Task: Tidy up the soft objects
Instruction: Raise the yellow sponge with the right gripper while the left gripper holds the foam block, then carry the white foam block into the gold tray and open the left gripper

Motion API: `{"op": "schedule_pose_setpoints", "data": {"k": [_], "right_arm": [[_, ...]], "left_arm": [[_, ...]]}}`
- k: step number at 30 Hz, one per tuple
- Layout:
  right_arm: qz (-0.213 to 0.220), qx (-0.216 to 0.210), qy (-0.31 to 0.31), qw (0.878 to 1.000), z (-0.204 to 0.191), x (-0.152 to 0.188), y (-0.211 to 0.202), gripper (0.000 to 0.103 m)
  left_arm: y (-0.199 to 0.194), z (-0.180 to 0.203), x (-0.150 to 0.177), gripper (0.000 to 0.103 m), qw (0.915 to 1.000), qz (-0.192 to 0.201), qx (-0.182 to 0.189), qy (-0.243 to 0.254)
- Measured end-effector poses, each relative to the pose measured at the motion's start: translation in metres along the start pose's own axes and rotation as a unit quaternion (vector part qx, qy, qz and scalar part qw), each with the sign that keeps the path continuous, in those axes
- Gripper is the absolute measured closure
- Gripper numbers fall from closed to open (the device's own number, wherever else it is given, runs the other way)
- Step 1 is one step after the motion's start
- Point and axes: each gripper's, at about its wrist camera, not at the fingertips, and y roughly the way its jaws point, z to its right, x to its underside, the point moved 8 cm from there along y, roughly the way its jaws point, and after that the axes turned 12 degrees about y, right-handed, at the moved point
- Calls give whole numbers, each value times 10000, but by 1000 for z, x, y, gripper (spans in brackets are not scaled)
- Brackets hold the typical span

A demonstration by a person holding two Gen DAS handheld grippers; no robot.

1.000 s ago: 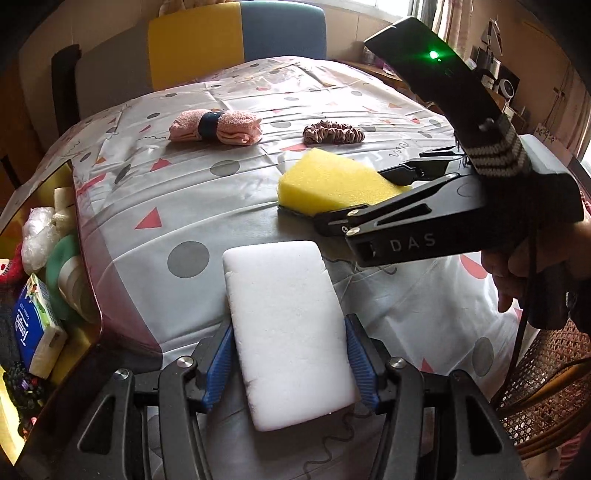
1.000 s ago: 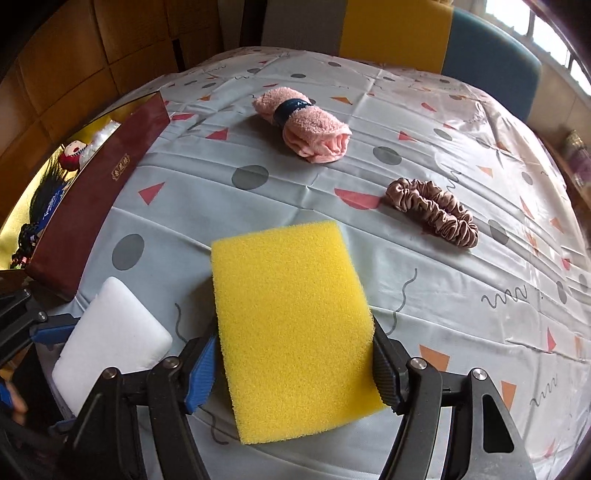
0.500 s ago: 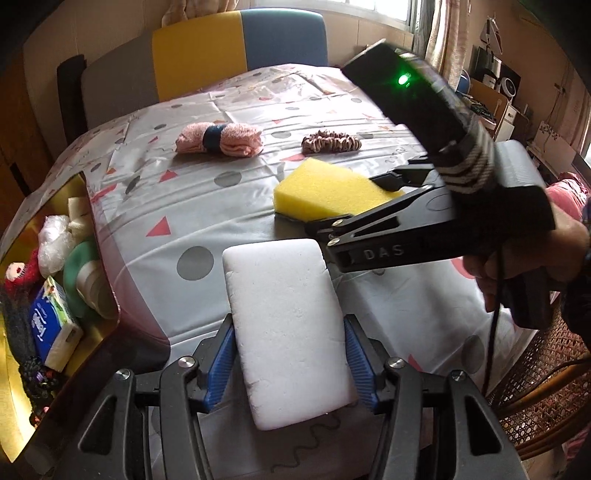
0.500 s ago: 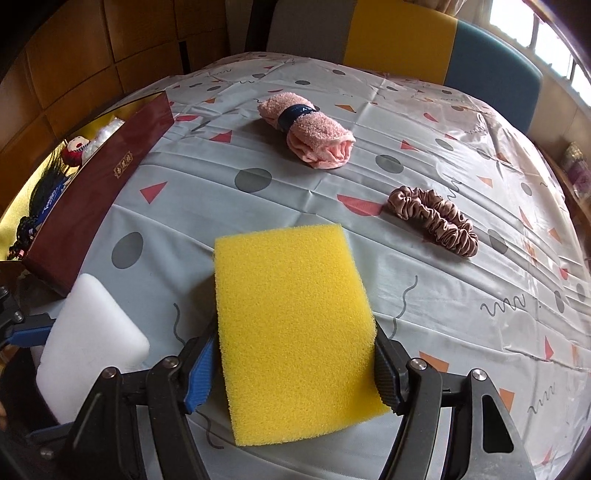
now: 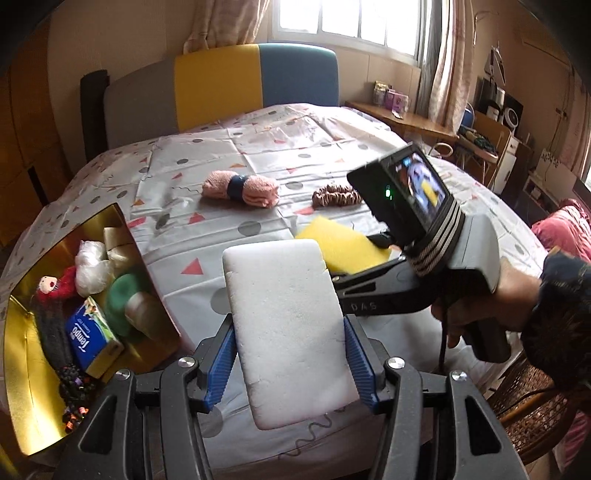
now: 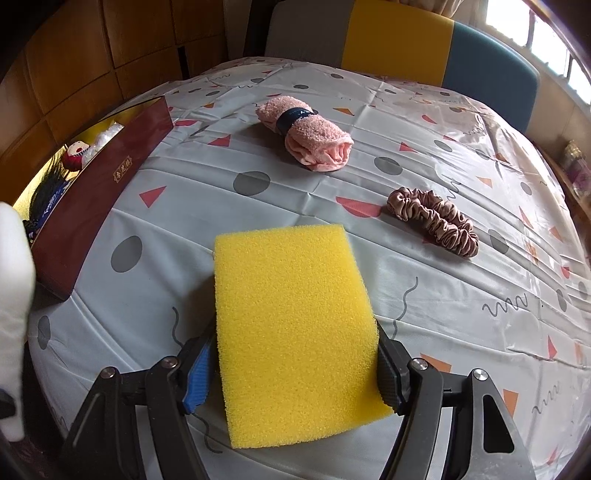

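Sponges fill both tongs. At left, the gold box (image 5: 22,325) of oddments; the left gripper (image 5: 290,356), clamped on the white sponge (image 5: 288,325), has lifted it, probably boxward. Right gripper (image 6: 291,365) stays clamped on the yellow sponge (image 6: 295,325), seemingly on the tablecloth (image 6: 461,325).

Daylit window (image 5: 354,18), pale curtains (image 5: 221,22), yellow-and-blue headboard (image 5: 258,77), wooden side table (image 5: 402,118).

Window (image 5: 351,18) daylight — blown out, fisheye-warped edges
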Motion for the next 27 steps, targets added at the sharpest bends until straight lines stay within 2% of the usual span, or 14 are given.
{"op": "schedule_pose_setpoints", "data": {"k": [15, 27], "right_arm": [[64, 20, -51, 10000, 0, 0, 1, 31], [76, 40, -62, 9999, 0, -1, 1, 31]], "left_arm": [[-19, -21, -3, 47, 9992, 145, -149, -348], [-38, -58, -1, 47, 9958, 254, -254, -838]]}}
